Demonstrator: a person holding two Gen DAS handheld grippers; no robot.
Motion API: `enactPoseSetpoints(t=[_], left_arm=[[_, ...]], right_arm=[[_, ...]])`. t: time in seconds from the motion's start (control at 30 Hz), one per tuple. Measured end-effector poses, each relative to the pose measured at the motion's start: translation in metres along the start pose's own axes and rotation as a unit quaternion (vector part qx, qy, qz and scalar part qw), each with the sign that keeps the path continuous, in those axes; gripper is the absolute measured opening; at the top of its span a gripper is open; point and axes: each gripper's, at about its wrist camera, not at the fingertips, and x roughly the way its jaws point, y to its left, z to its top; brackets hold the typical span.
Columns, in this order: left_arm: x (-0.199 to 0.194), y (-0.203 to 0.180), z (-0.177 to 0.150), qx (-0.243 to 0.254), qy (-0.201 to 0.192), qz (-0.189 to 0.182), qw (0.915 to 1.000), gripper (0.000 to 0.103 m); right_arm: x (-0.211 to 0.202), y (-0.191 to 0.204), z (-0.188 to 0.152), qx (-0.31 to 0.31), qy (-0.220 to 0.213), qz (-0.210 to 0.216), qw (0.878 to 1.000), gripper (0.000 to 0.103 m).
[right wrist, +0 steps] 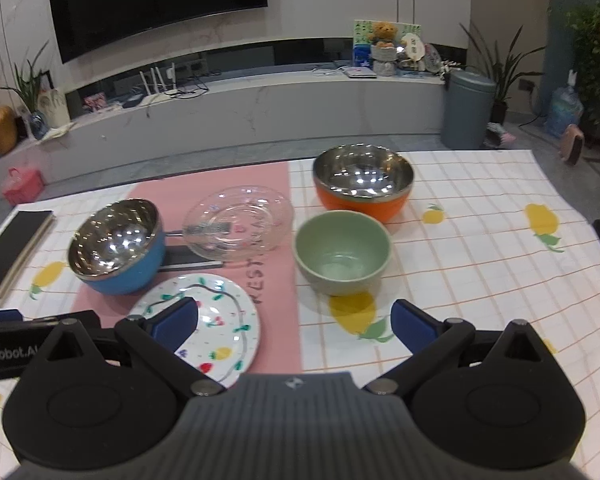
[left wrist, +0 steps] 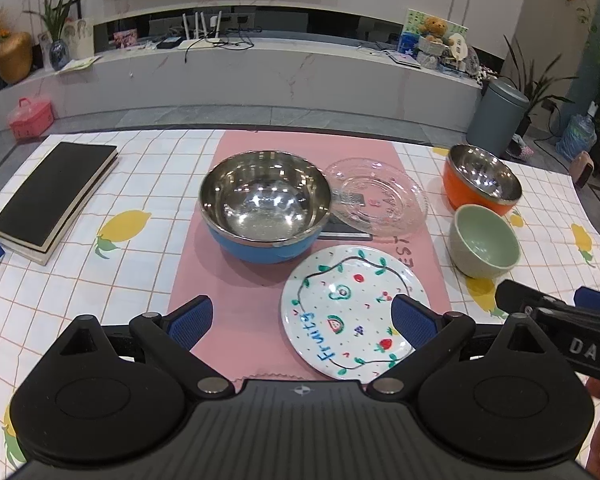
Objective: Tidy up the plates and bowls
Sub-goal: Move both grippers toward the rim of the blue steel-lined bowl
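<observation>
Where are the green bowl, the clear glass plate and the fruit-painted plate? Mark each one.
green bowl (right wrist: 342, 254): right wrist view, on its inner wall.
clear glass plate (left wrist: 376, 196): left wrist view, on its centre.
fruit-painted plate (left wrist: 340, 308): left wrist view, on its painted face.

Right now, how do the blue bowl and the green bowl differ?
The blue bowl is wider than the green bowl. The blue bowl has a shiny steel lining; the green bowl is matte, green inside and out. The blue bowl sits on the pink runner, beside the clear glass plate; the green bowl sits on the checked cloth by the orange bowl. Both are upright and empty.
</observation>
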Motion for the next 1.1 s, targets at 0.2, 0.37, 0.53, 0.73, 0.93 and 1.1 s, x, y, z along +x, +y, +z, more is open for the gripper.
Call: enactPoseSetpoints(t=[0.2, 0.37, 0.53, 0.73, 0.93, 1.1], left_arm=[[0.011, 0.021, 0.015, -0.022, 0.011, -0.006, 0.9997, 0.103], [0.024, 0.037, 0.029, -0.025, 0.012, 0.014, 0.9995, 0.082], [0.040, 0.057, 0.040, -0.048, 0.012, 0.009, 0.9987, 0.082], [0.062, 0.069, 0.052, -0.048, 0.011, 0.032, 0.9983, 0.079], [0.078, 0.076, 0.058, -0.059, 0.022, 0.046, 0.9970, 0.073], [0.089, 0.077, 0.061, -0.059, 0.034, 0.043, 0.9968, 0.071]], right_arm=[[0.001, 0.020, 0.014, -0.023, -0.012, 0.022, 0.999, 0.100], [0.013, 0.032, 0.025, -0.026, -0.005, 0.054, 0.998, 0.100], [0.038, 0.051, 0.036, -0.032, 0.026, 0.082, 0.996, 0.093], [0.074, 0.076, 0.049, -0.037, 0.052, 0.098, 0.993, 0.085], [0.102, 0.098, 0.064, -0.056, 0.062, 0.080, 0.993, 0.077], [0.126, 0.103, 0.070, -0.055, 0.087, 0.086, 0.991, 0.072]])
